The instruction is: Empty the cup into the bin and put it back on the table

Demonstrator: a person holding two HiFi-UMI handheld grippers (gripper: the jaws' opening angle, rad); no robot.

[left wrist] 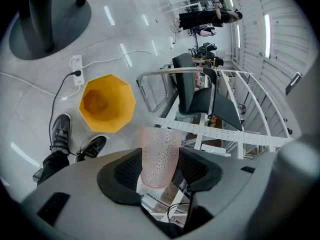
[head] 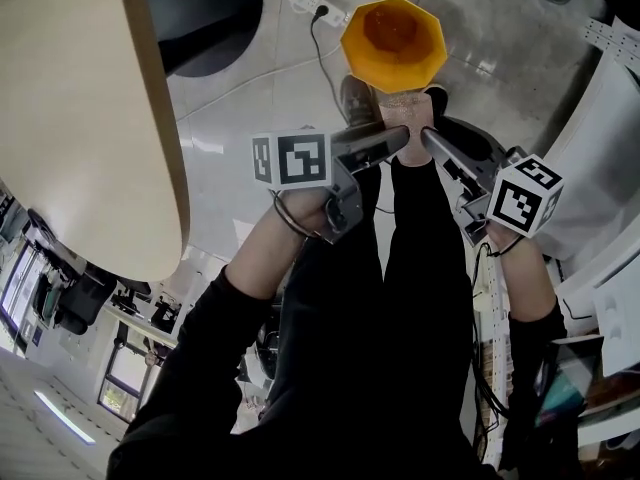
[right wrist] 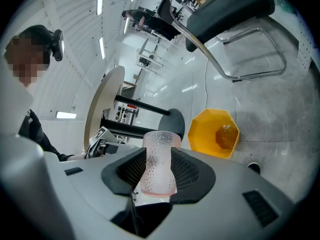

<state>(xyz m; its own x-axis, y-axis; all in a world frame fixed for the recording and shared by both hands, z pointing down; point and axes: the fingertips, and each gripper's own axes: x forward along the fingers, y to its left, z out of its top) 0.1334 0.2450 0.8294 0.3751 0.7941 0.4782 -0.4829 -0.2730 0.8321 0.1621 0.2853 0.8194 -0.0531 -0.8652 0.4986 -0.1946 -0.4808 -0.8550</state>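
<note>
A clear, pink-tinted dimpled cup [head: 408, 120] is held over the floor, just short of the orange bin [head: 393, 36]. Both grippers pinch it from opposite sides. My left gripper [head: 396, 138] is shut on the cup [left wrist: 160, 155], with the bin [left wrist: 107, 103] ahead and to its left. My right gripper [head: 430, 140] is also shut on the cup [right wrist: 159, 164], and the bin [right wrist: 212, 132] lies beyond it with an amber lump [right wrist: 226, 135] inside. The cup's own contents cannot be made out.
The round beige table [head: 90, 118] fills the left of the head view, with its dark base [head: 205, 18] on the grey floor. A power strip and cable [head: 318, 6] lie beside the bin. A black chair [left wrist: 200, 94] and white frames stand nearby.
</note>
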